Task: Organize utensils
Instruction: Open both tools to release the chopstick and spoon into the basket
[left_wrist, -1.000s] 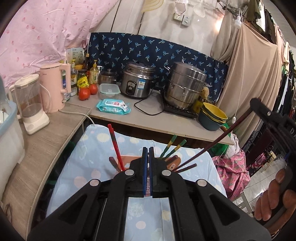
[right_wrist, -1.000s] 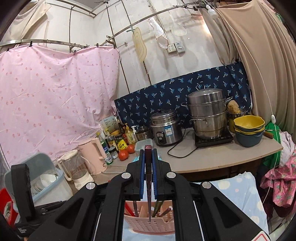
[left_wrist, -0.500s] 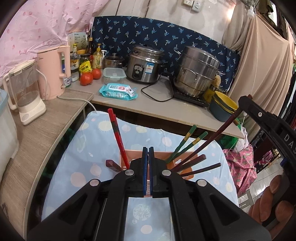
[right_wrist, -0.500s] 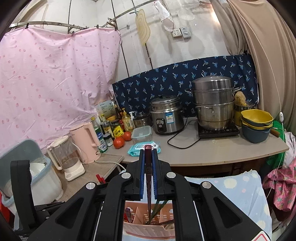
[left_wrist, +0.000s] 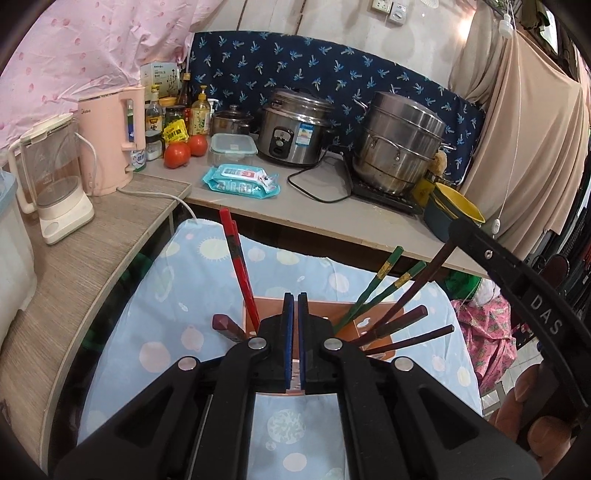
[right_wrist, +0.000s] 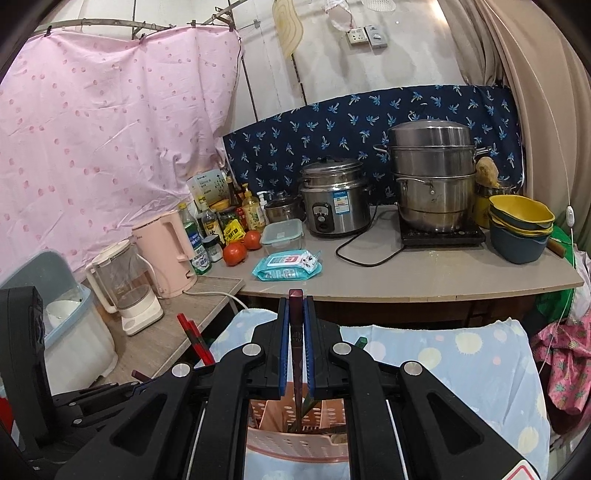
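A pink slotted utensil holder (right_wrist: 295, 424) stands on a table under a light blue dotted cloth (left_wrist: 177, 295); it also shows in the left wrist view (left_wrist: 321, 310). Red chopsticks (left_wrist: 236, 269), green chopsticks (left_wrist: 380, 284) and dark brown chopsticks (left_wrist: 402, 325) stand in it. My right gripper (right_wrist: 295, 306) is shut on a dark brown chopstick (right_wrist: 296, 332) whose lower end reaches into the holder. My left gripper (left_wrist: 295, 299) is shut, with nothing seen between its pads, at the holder's near rim. The right gripper's finger (left_wrist: 517, 280) shows at the right of the left wrist view.
A counter (right_wrist: 406, 273) behind holds a rice cooker (right_wrist: 332, 203), steamer pot (right_wrist: 432, 173), stacked bowls (right_wrist: 521, 229), wipes pack (right_wrist: 288, 266), tomatoes (right_wrist: 236, 253), bottles, pink kettle (right_wrist: 166, 247) and blender jug (right_wrist: 125, 284). A blue-lidded bin (right_wrist: 55, 314) stands at left.
The right gripper has lowered with the dark chopstick, whose tip now reaches into the holder. The left gripper has come closer over the holder and stays shut.
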